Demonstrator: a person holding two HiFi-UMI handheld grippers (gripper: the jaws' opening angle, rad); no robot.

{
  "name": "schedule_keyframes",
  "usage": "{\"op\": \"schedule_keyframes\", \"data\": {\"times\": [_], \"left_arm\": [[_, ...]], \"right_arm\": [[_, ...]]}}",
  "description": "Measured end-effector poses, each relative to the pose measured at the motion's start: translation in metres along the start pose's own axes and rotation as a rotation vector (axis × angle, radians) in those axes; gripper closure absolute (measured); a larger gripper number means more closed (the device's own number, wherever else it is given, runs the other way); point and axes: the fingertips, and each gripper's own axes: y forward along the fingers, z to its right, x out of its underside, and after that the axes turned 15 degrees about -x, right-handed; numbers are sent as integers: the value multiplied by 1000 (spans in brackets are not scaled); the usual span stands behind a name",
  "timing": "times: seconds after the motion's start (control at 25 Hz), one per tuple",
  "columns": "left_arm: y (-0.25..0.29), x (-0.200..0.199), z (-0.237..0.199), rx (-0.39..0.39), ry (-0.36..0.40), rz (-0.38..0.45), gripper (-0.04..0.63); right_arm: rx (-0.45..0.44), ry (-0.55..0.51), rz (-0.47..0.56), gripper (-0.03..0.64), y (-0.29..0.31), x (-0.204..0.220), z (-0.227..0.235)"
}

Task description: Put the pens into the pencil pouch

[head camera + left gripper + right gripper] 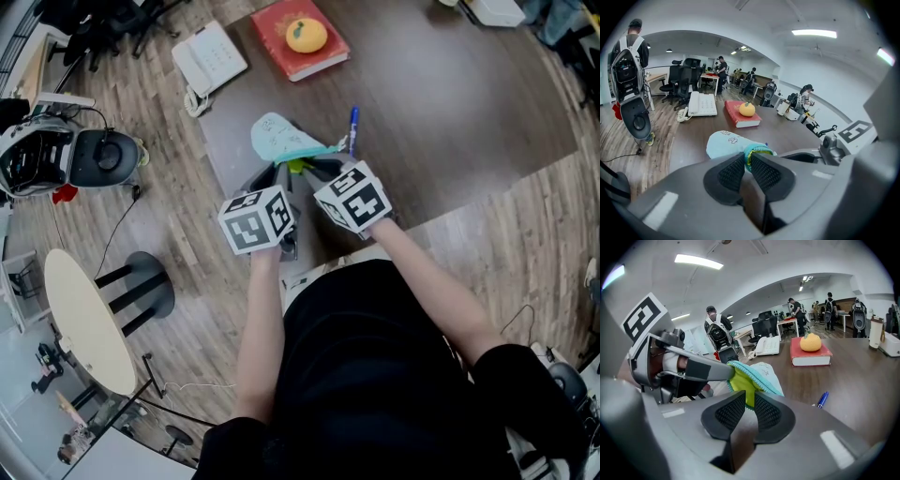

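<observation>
A light-blue pencil pouch (284, 138) with a yellow-green lining lies near the front edge of the dark table (450, 94). My left gripper (284, 172) is shut on the pouch's (726, 143) mouth rim at its left side. On the opposite rim of the pouch (757, 373), my right gripper (317, 169) is shut, its pads clamping the green lining. Both hold the mouth between them. A blue pen (353, 128) lies on the table just right of the pouch, and the same pen (822, 399) shows to the right in the right gripper view.
A red book (300, 37) with an orange fruit (307, 35) on it sits further back. A white desk phone (210, 58) lies at the table's back-left corner. Chairs and a round side table (89, 319) stand on the wood floor to the left.
</observation>
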Motion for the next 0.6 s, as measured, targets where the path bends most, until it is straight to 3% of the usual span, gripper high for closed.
{"op": "schedule_keyframes", "data": {"times": [0.6], "left_arm": [[7,-14,1,-4,-7,14,552]], "right_arm": [[34,10,21,572,-20,-5,12]]}}
